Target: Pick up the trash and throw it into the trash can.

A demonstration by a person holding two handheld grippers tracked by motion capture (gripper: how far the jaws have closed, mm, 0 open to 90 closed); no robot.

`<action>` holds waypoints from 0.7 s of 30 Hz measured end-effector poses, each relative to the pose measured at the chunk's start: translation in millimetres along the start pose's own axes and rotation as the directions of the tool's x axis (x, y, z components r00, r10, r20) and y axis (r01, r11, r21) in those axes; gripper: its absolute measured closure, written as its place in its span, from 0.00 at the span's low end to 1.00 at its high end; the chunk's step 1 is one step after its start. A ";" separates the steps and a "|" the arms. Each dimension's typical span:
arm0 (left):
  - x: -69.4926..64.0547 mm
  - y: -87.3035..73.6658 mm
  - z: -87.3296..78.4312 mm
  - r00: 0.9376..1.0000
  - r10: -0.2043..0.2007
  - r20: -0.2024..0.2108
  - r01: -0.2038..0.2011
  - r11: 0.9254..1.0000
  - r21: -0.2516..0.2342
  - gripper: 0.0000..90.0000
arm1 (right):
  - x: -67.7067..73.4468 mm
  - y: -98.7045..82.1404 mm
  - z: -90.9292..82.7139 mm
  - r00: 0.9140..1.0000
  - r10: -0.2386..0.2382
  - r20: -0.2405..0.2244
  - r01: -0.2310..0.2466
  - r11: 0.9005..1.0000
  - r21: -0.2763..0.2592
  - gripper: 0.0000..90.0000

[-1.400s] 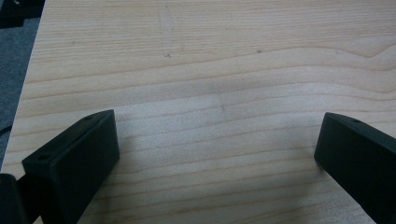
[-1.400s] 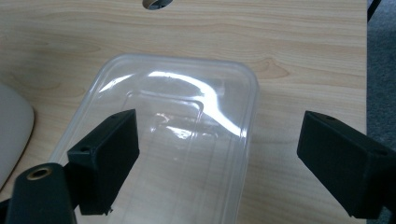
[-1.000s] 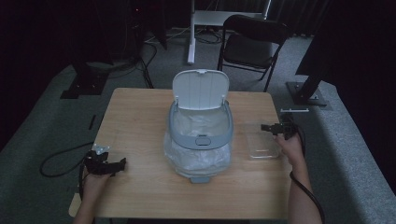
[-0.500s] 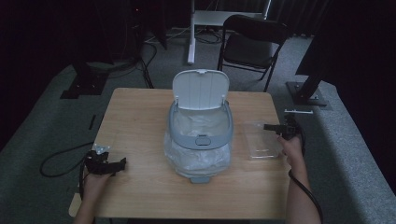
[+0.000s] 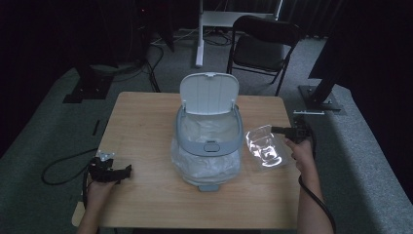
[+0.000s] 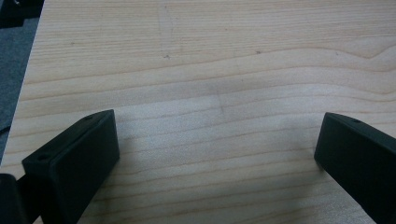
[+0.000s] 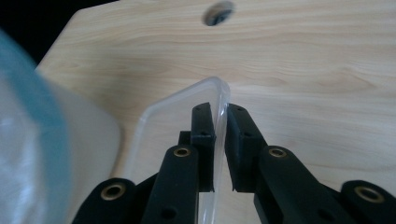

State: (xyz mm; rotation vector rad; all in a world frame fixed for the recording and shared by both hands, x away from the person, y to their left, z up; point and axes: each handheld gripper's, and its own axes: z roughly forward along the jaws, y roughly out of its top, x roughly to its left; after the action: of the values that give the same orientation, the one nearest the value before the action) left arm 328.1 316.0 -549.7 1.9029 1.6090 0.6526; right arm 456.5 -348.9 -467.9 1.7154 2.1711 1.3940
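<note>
A grey-blue bin point(image 5: 208, 141) lined with a clear plastic bag stands mid-table, its white lid point(image 5: 208, 93) up. Right of it is a clear plastic tray point(image 5: 265, 146), tilted and lifted at its right edge. My right gripper point(image 5: 278, 129) has just been closing and is now shut on that edge. In the right gripper view the tray's thin rim point(image 7: 222, 93) is pinched between the jaws of the right gripper point(image 7: 220, 114), with the bin's blurred wall point(image 7: 28, 102) at the left. My left gripper point(image 5: 127, 170) rests at the table's near left corner. Its jaws stand wide over bare wood in the left gripper view point(image 6: 218, 122).
The wooden table point(image 5: 146, 122) has bare room left of the bin and along its front. A black chair point(image 5: 263, 44) and a white stand point(image 5: 199, 34) are behind the table. A cable point(image 5: 58, 165) trails over the grey floor at the left.
The right gripper's jaws closed on the clear tray's right edge and raised it, so the tray now tilts toward the bin. The left hand has not moved.
</note>
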 end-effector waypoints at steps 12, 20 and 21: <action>0.0 0.0 0.0 1.000 0.000 0.000 0.000 1.000 0.000 0.01 | 42.5 -8.5 -17.3 0.990 -0.137 0.022 0.138 0.988 -0.073 0.95; 0.0 0.0 0.0 1.000 0.000 0.000 0.000 1.000 0.000 0.01 | 58.9 -11.7 -44.0 0.985 -0.171 0.017 0.172 0.974 -0.151 0.95; 0.0 0.0 0.0 1.000 0.000 0.000 0.000 1.000 0.000 0.01 | 60.5 -11.5 -48.3 0.984 -0.178 0.015 0.178 0.970 -0.165 0.95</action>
State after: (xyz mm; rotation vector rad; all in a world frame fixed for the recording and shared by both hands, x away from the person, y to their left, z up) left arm 328.1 316.1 -549.6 1.9029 1.6090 0.6523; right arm 398.9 -329.9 -418.3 1.4266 2.0823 1.4793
